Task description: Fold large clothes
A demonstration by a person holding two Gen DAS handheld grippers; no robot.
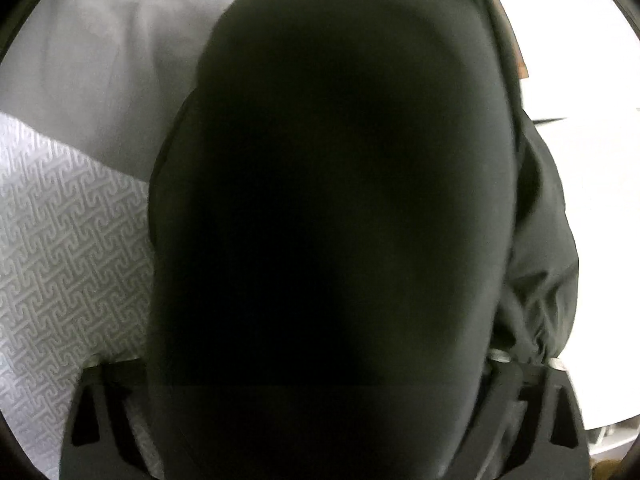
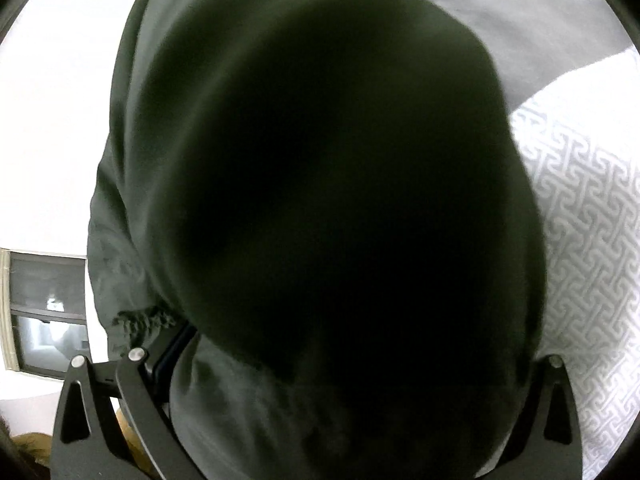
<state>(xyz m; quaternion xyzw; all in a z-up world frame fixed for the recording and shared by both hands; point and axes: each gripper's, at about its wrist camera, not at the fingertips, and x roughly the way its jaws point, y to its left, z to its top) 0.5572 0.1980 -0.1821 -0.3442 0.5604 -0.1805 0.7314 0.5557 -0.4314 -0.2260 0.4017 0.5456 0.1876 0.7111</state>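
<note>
Dark green cloth, soft and matt, is filling both wrist views: the garment (image 1: 340, 220) is draping over the left tongs (image 1: 320, 420) and the right tongs (image 2: 320, 420) alike, hanging above the patterned white bedspread (image 1: 60, 240). Both tongs are standing wide, yet their tips are hidden under the cloth, so whether they are pinching it I cannot tell. It is looking limp and fairly light, likely to sag and bunch; the gathered hem (image 2: 140, 320) or a seam is probably offering the firmest hold.
</note>
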